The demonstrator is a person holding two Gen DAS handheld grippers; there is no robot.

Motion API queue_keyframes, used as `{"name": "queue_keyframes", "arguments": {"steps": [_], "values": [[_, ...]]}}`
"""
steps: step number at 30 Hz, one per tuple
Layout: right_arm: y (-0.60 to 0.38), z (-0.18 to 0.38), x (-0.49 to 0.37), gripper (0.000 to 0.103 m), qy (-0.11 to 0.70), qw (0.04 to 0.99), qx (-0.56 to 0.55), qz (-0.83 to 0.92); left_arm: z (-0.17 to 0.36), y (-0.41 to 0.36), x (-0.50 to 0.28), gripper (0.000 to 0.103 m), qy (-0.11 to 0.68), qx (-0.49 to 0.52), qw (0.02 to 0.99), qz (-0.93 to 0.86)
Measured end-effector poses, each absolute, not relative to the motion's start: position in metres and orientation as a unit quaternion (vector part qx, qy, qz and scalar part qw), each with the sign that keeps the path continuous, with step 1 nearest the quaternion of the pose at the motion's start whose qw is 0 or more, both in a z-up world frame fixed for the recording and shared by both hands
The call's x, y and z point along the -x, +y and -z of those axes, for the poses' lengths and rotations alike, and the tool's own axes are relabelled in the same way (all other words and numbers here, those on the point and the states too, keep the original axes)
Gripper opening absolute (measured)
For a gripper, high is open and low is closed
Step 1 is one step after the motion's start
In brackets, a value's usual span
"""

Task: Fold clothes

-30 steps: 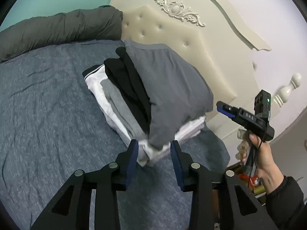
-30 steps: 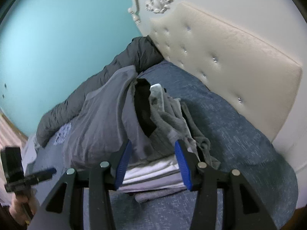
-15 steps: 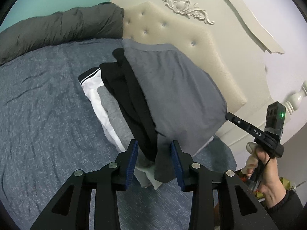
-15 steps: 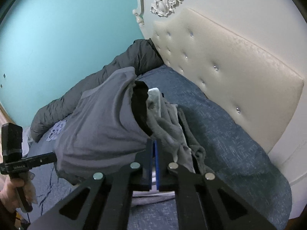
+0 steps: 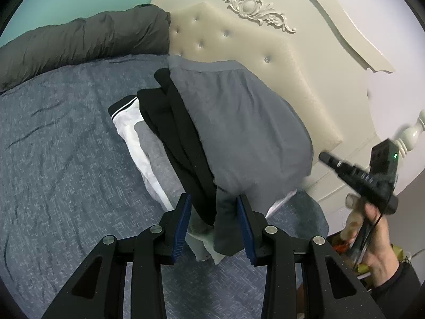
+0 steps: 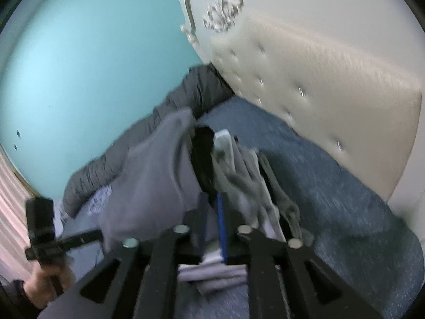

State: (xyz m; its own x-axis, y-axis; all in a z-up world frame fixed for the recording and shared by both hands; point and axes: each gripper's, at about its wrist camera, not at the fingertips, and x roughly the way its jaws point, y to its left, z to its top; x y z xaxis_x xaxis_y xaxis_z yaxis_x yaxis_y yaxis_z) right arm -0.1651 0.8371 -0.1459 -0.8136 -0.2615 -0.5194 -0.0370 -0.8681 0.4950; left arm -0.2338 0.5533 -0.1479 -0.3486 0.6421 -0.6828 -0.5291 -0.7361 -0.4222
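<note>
A pile of clothes lies on the blue bed near the headboard: a grey garment (image 5: 239, 122) on top, black clothing (image 5: 172, 122) under it, white (image 5: 127, 122) and grey pieces at the bottom. My left gripper (image 5: 213, 212) is open, its blue pads on either side of the pile's near corner, where grey and black cloth hangs between them. My right gripper (image 6: 212, 204) is shut on the pile's edge, pinching the grey garment (image 6: 154, 175) with dark cloth (image 6: 203, 156) beside it. The right gripper also shows in the left wrist view (image 5: 326, 157), shut, just beside the grey garment's right edge.
A cream tufted headboard (image 5: 265, 61) stands right behind the pile. A dark grey rolled duvet (image 5: 79, 42) lies along the teal wall. The blue bedspread (image 5: 53, 159) spreads to the left. The bed's right edge runs close to the pile.
My right gripper closed on the pile's edge and has lifted the grey garment. My left gripper moved forward so the pile's corner sits between its open fingers.
</note>
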Motion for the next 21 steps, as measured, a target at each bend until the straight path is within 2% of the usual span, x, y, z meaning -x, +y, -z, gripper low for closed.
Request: {"name": "queue_keyframes", "arguments": {"steps": [1, 9, 12, 14, 21], "values": [[0.837, 0.139, 0.169, 0.027, -0.249, 0.062, -0.295, 0.921, 0.147, 0.553, 0.234, 0.038, -0.064, 0.444, 0.358, -0.819], [0.813, 0.127, 0.207, 0.027, -0.163, 0.053, -0.340, 0.925, 0.145, 0.554, 0.235, 0.038, -0.060, 0.440, 0.359, -0.821], [0.807, 0.135, 0.215, 0.019, -0.151, 0.059, -0.360, 0.919, 0.147, 0.555, 0.235, 0.038, -0.060, 0.440, 0.360, -0.820], [0.805, 0.138, 0.217, 0.004, -0.146, 0.063, -0.362, 0.919, 0.148, 0.555, 0.236, 0.038, -0.060, 0.441, 0.361, -0.820], [0.821, 0.147, 0.216, 0.001, -0.204, 0.043, -0.348, 0.914, 0.152, 0.555, 0.236, 0.038, -0.063, 0.442, 0.364, -0.817]]}}
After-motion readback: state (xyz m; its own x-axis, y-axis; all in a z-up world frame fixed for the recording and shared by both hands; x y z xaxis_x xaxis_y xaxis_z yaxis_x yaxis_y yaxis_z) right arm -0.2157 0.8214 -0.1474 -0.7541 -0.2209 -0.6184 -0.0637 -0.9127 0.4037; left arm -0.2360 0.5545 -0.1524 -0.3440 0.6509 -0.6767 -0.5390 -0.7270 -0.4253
